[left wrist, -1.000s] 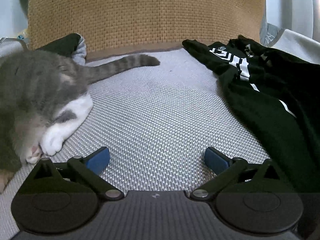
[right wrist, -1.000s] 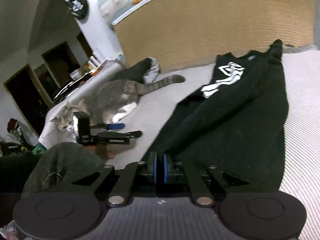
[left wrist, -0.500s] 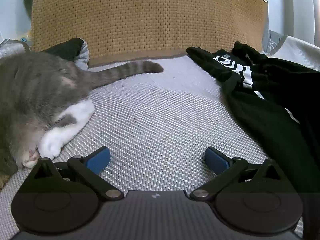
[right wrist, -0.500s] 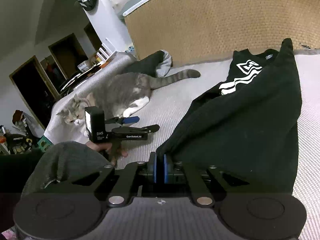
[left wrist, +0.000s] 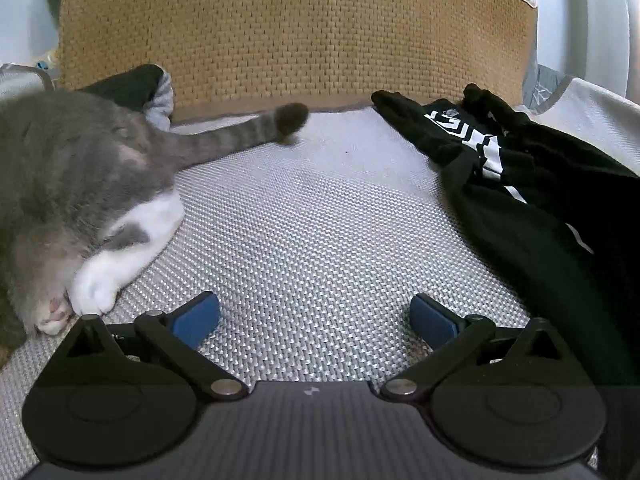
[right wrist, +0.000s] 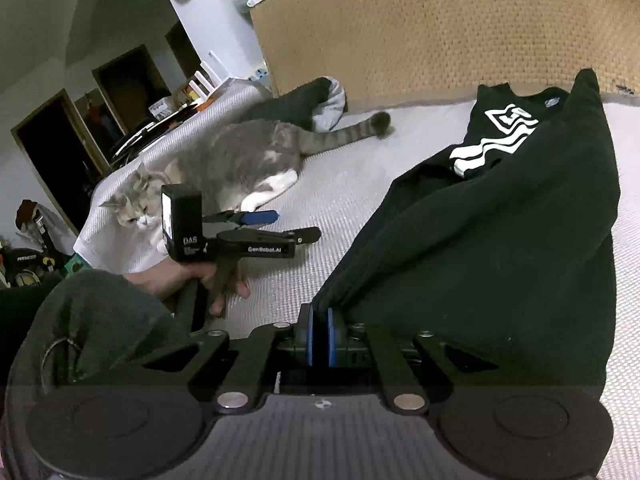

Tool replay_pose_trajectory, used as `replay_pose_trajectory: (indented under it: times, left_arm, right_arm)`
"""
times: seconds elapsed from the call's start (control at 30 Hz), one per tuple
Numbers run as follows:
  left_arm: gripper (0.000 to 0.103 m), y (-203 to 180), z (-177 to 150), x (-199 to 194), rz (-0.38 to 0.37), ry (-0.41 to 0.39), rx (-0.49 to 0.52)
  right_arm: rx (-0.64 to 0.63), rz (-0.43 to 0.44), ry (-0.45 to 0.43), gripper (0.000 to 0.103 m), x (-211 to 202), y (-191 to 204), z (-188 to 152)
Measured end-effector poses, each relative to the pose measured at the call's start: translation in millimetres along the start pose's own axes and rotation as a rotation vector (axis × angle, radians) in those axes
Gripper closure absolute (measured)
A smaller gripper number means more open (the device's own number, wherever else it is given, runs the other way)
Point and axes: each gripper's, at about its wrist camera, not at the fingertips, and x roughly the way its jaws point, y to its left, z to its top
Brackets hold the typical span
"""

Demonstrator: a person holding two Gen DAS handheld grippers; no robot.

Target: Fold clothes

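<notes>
While clamping the right claw (right wrist: 319, 334) together on a corner of the black sweatshirt (right wrist: 492, 240), drawing its cloth taut across the bed (right wrist: 352, 200), likely for a fold; holding the left claw (left wrist: 315, 317) wide apart, empty, beside the cat (left wrist: 80, 184). No containers showing.

Your bed (left wrist: 320, 240) carries everything. At its head edge the headboard (left wrist: 300, 32) stands upright. The cat (left wrist: 80, 184) lies along the bed's left side, its tail (left wrist: 240, 140) stretched toward the middle, just short of the headboard. Behind the cat, against the headboard, sits a bundled garment (left wrist: 132, 86). The sweatshirt (right wrist: 500, 232) lies along the right side, collar end near the headboard, well apart from the cat. Your left gripper (left wrist: 314, 318) sits between cat and sweatshirt, near the foot edge.
</notes>
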Motion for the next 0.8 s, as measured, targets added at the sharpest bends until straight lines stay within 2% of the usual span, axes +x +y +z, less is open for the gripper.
replay_pose_trajectory:
  times: [0.33, 0.53, 0.6, 0.67, 0.7, 0.8]
  left_arm:
    - [0.0, 4.0, 4.2, 2.3, -0.036, 0.017, 0.009]
    - [0.0, 2.5, 9.8, 3.3, -0.037, 0.05, 0.015]
    - [0.0, 2.2, 11.7, 3.0, -0.039, 0.064, 0.016]
    - [0.0, 0.8, 13.8, 3.1, -0.033, 0.078, 0.022]
    - [0.0, 0.2, 14.8, 3.2, -0.03, 0.085, 0.025]
    - [0.0, -0.9, 17.1, 2.6, -0.023, 0.103, 0.031]
  right_arm:
    - [0.012, 0.009, 0.006, 0.095, 9.8, 15.9, 0.3]
    - [0.031, -0.03, 0.061, 0.094, 34.8, 8.9, -15.9]
    - [0.031, -0.038, 0.076, 0.092, 41.0, 8.4, -19.9]
    - [0.031, -0.047, 0.1, 0.082, 47.8, 7.8, -23.5]
    - [0.023, -0.053, 0.12, 0.08, 50.3, 7.6, -25.2]
    - [-0.014, -0.065, 0.172, 0.08, 52.8, 7.6, -30.6]
